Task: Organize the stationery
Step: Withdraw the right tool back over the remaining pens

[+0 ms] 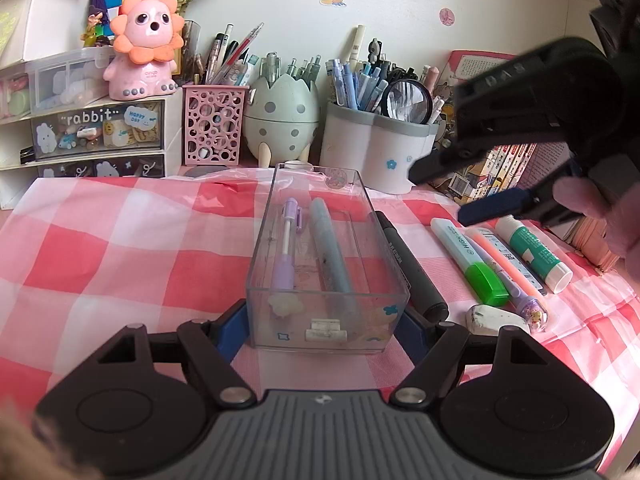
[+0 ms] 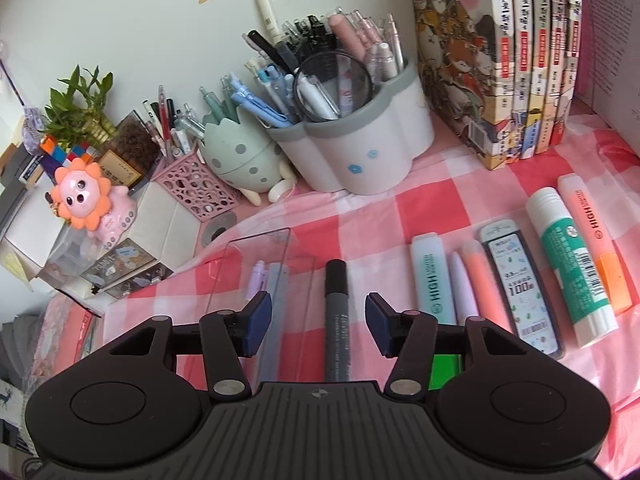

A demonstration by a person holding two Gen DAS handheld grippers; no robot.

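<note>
A clear plastic box [image 1: 384, 240] lies on the pink checked cloth and holds a purple pen [image 1: 289, 240] and a pale blue pen [image 1: 328, 244]. My left gripper [image 1: 322, 330] grips the box's near end between its blue pads. A dark grey marker [image 1: 412, 264] lies just right of the box; in the right wrist view the marker [image 2: 337, 312] lies between the fingers of my open right gripper [image 2: 318, 322], which hovers above it. My right gripper also shows in the left wrist view [image 1: 452, 196], open.
Right of the marker lie a green highlighter [image 2: 434, 280], a lilac pen [image 2: 464, 284], a pink pen [image 2: 482, 280], a lead refill case [image 2: 520, 284], a glue stick [image 2: 568, 268], an orange highlighter [image 2: 596, 240] and a white eraser [image 1: 496, 320]. Pen holders [image 2: 360, 152] and books [image 2: 516, 60] stand behind.
</note>
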